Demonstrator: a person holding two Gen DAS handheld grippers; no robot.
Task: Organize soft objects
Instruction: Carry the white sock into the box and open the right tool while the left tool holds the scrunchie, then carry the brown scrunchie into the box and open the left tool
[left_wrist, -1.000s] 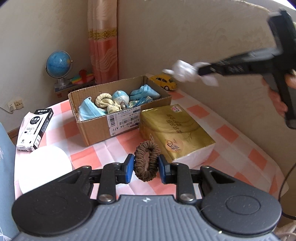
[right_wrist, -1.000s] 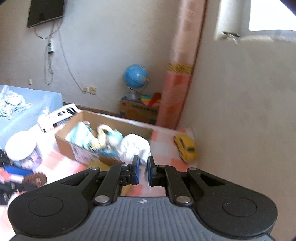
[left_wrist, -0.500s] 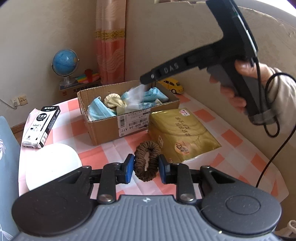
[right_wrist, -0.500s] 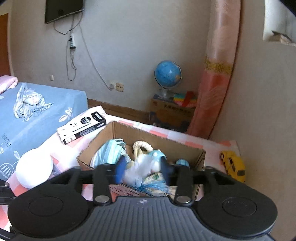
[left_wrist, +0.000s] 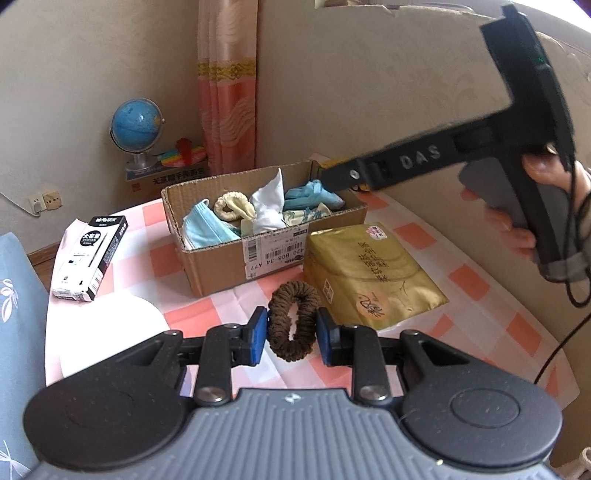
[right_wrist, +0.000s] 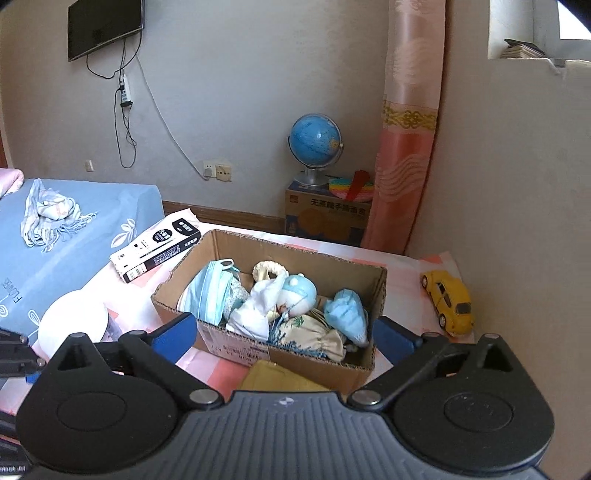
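The left claw (left_wrist: 291, 334) is pinching a brown hair tie (left_wrist: 293, 320) between its blue pads, the ring standing upright just above the checked counter (left_wrist: 424, 236). Straight ahead of it sits a cardboard box (left_wrist: 229, 260), and just to the right of the hair tie lies a gold tissue pack (left_wrist: 369, 273) that touches the box's front. Off to the left of this claw are a black and white carton (left_wrist: 88, 258) and a white round lid (left_wrist: 110, 332). The right claw (right_wrist: 284, 338) has just been opening and now stands spread wide with nothing between its pads, hovering over the near edge of the box (right_wrist: 295, 363). Directly ahead of it, inside the box, lie a white cloth (right_wrist: 255, 310), blue face masks (right_wrist: 210, 291), a cream hair tie (right_wrist: 267, 271), a pale blue soft toy (right_wrist: 301, 293) and a flowered pouch (right_wrist: 314, 338). To this claw's right, a yellow toy car (right_wrist: 448, 301) rests on the counter beside the wall.
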